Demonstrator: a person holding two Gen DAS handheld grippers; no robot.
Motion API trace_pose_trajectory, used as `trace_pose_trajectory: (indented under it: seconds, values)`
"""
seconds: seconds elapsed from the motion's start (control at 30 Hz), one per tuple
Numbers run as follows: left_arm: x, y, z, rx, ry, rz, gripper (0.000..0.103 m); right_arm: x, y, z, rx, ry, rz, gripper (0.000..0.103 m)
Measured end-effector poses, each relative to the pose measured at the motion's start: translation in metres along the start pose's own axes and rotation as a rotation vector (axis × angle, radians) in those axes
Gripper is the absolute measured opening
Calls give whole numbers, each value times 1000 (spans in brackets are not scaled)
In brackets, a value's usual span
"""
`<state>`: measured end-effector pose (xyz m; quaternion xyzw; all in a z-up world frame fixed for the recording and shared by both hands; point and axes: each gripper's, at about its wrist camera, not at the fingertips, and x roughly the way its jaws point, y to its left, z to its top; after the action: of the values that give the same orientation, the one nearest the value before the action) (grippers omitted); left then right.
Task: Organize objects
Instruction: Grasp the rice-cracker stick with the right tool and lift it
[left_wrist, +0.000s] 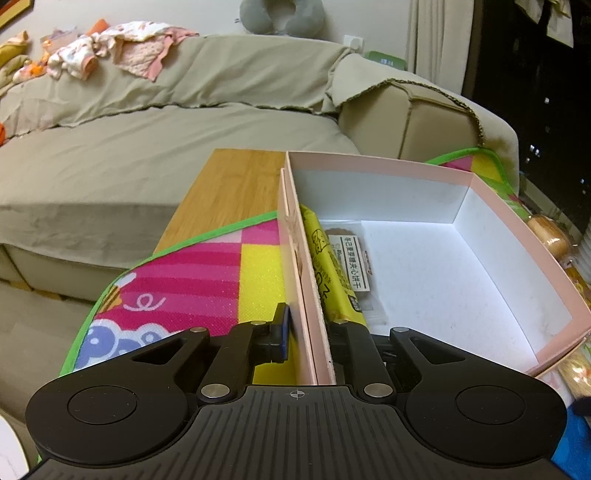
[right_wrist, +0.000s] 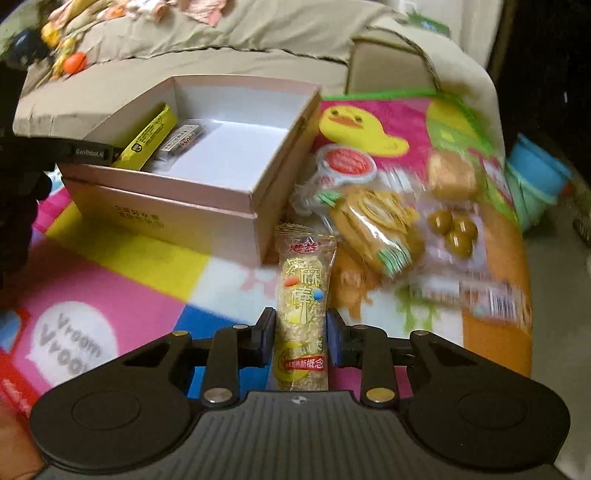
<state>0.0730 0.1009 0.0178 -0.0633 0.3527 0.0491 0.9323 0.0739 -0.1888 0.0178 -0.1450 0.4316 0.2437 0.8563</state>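
A pink box (left_wrist: 498, 206) with a white inside stands on a colourful play mat (left_wrist: 192, 280). My left gripper (left_wrist: 310, 328) is shut on the box's near left wall, one finger outside, one inside. Inside lie a yellow packet (left_wrist: 332, 273) and a clear biscuit packet (left_wrist: 356, 262). In the right wrist view the same box (right_wrist: 207, 199) is ahead to the left. My right gripper (right_wrist: 301, 332) is shut on a clear sesame bar packet (right_wrist: 303, 295), held just right of the box's corner.
Loose snacks lie on the mat right of the box: a jelly cup (right_wrist: 345, 164), a biscuit pack (right_wrist: 376, 229), a bun (right_wrist: 450, 175), round brown sweets (right_wrist: 452, 229). A beige sofa (left_wrist: 147, 122) with clothes stands behind. A wooden board (left_wrist: 229, 188) is under the mat.
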Motion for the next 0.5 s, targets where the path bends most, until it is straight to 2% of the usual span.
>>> trace_pose_trajectory:
  seconds: [0.13, 0.27, 0.4, 0.5]
  values:
    - [-1, 0, 0, -1, -6, 3, 13, -21, -7, -6, 77, 8, 18, 28]
    - [-1, -1, -1, 1, -14, 4, 13, -42, -2, -3, 65, -37, 1, 28]
    - [-1, 0, -1, 2, -14, 3, 13, -39, 1, -6, 68, -44, -47, 28]
    - [-1, -1, -2, 3, -15, 1, 13, -41, -4, -10, 119, -45, -22, 28]
